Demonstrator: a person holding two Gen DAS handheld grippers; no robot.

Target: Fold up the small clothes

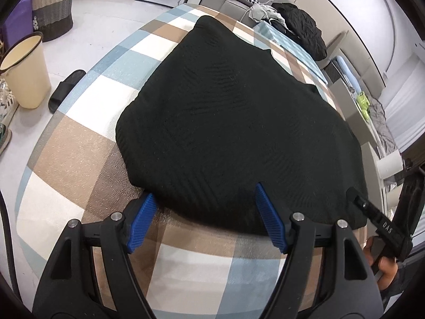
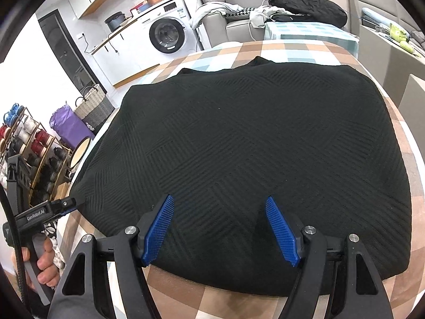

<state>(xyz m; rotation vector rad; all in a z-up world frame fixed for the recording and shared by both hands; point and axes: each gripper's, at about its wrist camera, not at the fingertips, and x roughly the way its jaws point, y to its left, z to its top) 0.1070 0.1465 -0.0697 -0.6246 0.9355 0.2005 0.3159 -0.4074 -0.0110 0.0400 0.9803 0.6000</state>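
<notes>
A black knitted garment (image 1: 233,122) lies flat on the checked table cover (image 1: 79,159). My left gripper (image 1: 205,191) is open at the garment's near left corner. Its left pad rests just off the edge and its right pad sits over the fabric. In the right wrist view the same garment (image 2: 252,138) fills the middle. My right gripper (image 2: 220,198) is open over its near hem, both blue pads above the knit and nothing pinched. At the right edge of the left wrist view, my right gripper's finger (image 1: 372,214) rests by the garment's near right corner.
On the floor to the left stand a beige bin (image 1: 26,71) and a woven basket (image 1: 53,8), with a black slipper (image 1: 66,87) lying nearby. A washing machine (image 2: 170,32) stands at the back. A sofa holds dark clothes (image 2: 308,2). A shoe rack (image 2: 34,154) is left of the table.
</notes>
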